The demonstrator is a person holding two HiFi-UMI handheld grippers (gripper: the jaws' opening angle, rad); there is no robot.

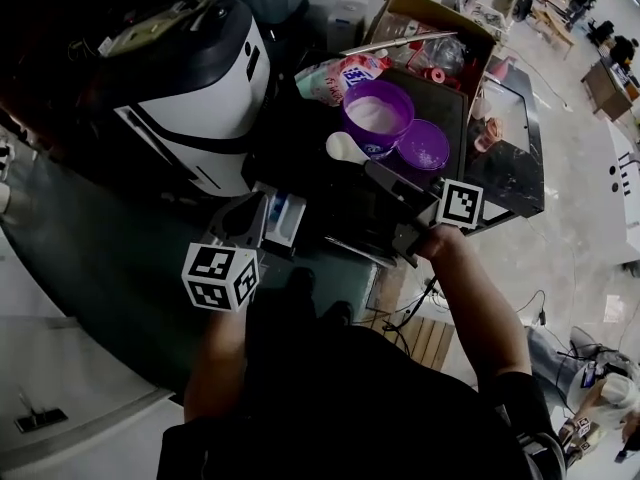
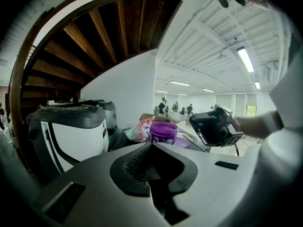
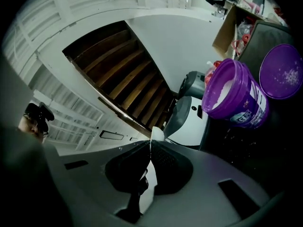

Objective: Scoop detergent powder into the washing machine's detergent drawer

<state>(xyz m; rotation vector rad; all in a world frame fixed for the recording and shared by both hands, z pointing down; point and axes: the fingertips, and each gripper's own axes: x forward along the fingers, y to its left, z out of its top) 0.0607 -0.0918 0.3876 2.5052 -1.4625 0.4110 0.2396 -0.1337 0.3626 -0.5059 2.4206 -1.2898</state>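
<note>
Your right gripper (image 1: 378, 173) reaches in from the lower right, fingers clamped tight on the handle of the white scoop (image 1: 346, 148). The right gripper view shows the handle pinched between them, with the bowl poking out past the tips. The scoop bowl hangs at the near rim of the purple detergent tub (image 1: 378, 116). Can't tell whether the bowl carries powder. The tub stands open and upright on the dark counter (image 1: 310, 183), with white powder showing inside. Its purple lid (image 1: 425, 146) lies flat just beside it on the right, flecked with powder. Your left gripper (image 1: 245, 223) sits low on the left. The left gripper view shows its fingers brought together with nothing between them. Their tips are just beside the detergent drawer (image 1: 283, 216), a white tray with a blue insert sticking out at the front of the washing machine (image 1: 190, 88). Can't tell if they touch it. The scoop is apart from the drawer, up by the tub. A pink-and-white pouch (image 1: 335, 76) lies behind the tub. A cardboard box (image 1: 430, 28) sits further back on the right.
</note>
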